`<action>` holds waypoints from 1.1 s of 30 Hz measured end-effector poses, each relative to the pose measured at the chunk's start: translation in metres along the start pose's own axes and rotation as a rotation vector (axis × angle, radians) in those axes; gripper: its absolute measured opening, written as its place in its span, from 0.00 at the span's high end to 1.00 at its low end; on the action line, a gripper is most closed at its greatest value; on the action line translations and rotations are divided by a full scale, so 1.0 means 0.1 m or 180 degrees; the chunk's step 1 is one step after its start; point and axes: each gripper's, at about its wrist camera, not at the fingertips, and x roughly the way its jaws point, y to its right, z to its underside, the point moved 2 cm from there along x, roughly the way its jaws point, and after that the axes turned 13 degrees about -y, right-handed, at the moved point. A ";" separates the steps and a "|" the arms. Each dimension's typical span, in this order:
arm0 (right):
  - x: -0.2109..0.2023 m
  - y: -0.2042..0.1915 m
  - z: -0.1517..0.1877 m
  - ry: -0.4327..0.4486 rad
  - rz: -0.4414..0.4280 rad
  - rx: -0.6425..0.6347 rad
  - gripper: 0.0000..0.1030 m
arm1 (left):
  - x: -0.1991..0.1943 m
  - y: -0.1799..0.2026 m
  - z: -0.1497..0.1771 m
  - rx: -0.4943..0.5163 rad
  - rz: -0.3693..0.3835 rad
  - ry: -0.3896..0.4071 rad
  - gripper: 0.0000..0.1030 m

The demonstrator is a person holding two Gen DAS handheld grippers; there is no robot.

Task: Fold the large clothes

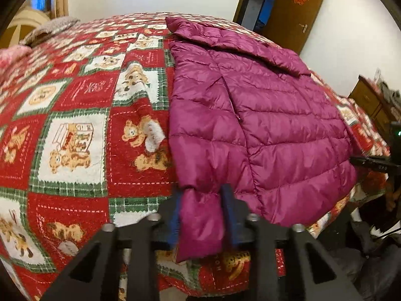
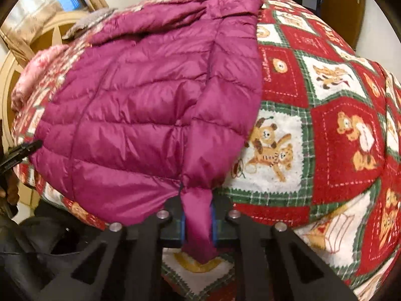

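Pinching jacket (image 1: 263, 115) hem, apparently both corners.

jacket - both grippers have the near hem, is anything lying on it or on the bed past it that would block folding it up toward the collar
Nothing visible does. The left gripper and right gripper each pinch the jacket at its near hem; its top is bare, and the bedspread beside it is clear.

A glossy magenta quilted puffer jacket (image 1: 263, 115) shows horizontal stitched channels across its panels, the same plum-pink on the body, sleeves and collar. Beneath it lies a red patchwork bedspread (image 1: 82, 115) of red and white squares framed by green plaid bands, printed with tan teddy bears and white dashed stitching lines. The black left gripper (image 1: 201, 215) and black right gripper (image 2: 198, 215) carry blue pads. A brown wooden door (image 1: 295, 12) bears a red-orange ornament.
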 end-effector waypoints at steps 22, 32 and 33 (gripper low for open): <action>-0.13 0.17 0.23 0.0049 -0.0419 0.0213 0.86 | -0.05 -0.02 0.06 -0.0030 0.0283 -0.0020 0.96; -0.88 0.11 0.30 0.0714 -0.0904 0.0174 0.87 | -0.78 0.12 -0.06 0.0167 0.0828 0.0707 0.97; -0.95 0.10 0.33 0.0765 -0.0957 0.0172 0.87 | -0.85 0.16 -0.05 0.0222 0.0886 0.0774 0.97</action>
